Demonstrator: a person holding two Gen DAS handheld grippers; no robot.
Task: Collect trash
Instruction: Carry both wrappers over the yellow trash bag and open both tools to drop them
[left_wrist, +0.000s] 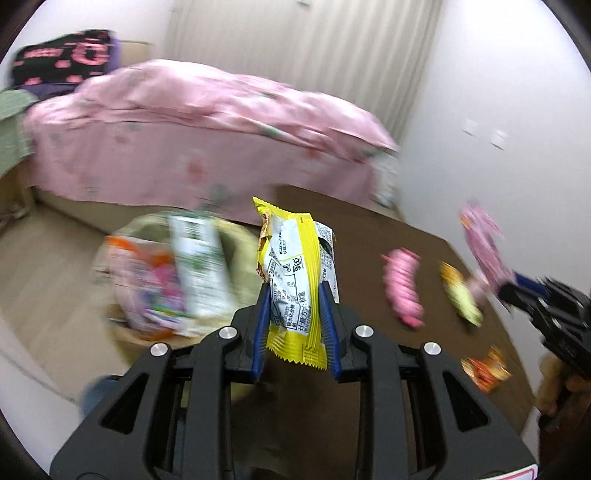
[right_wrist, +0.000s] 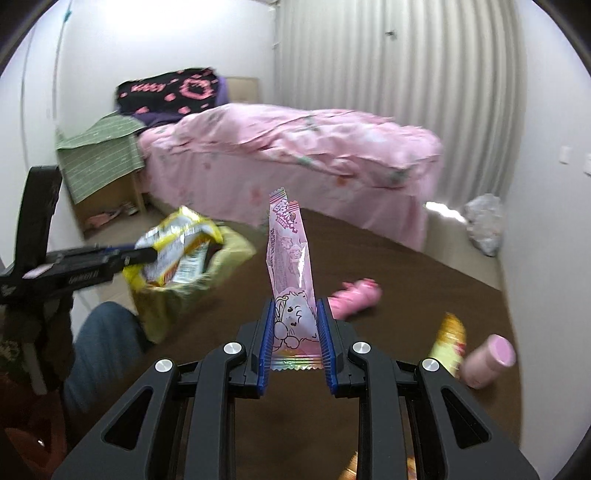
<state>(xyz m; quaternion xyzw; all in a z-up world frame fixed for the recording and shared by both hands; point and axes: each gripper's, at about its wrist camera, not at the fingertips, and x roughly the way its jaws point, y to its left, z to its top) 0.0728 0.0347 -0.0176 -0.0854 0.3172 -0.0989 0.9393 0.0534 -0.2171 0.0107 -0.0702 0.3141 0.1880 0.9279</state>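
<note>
Trash wrappers are held in both grippers above a brown rug (right_wrist: 406, 266) in a bedroom. The left gripper (left_wrist: 295, 314) has its blue pads pressed narrowly on the sides of a yellow snack wrapper (left_wrist: 291, 273), which stands upright between them. The right gripper (right_wrist: 295, 332) pinches a pink wrapper (right_wrist: 290, 280) printed with a cartoon animal, also upright, its jaws drawn in close against it.

A pale green-lined bin (left_wrist: 166, 273), already holding several crumpled packets, sits at the rug's left edge, near the foot of a bed with a pink cover (right_wrist: 288, 155). In the right wrist view the left gripper hangs directly over the bin's mouth with the yellow wrapper. The right gripper is further out over the rug.

More litter lies on the rug: a pink packet (left_wrist: 402, 291) near the middle, a yellow-green packet (left_wrist: 461, 295) beside it, an orange packet (left_wrist: 487, 369) toward the near right edge, and a pink bottle (right_wrist: 487, 360) on its side by the right edge. A white crumpled bag (right_wrist: 484, 225) rests at the far right corner by the wall. A person's leg in blue trousers (right_wrist: 99, 350) shows beside the bin.

The step appears to be carrying picked-up wrappers to the bin. The next move likely calls for spreading the left jaws over the opening, then bringing the pink wrapper across to follow it.
</note>
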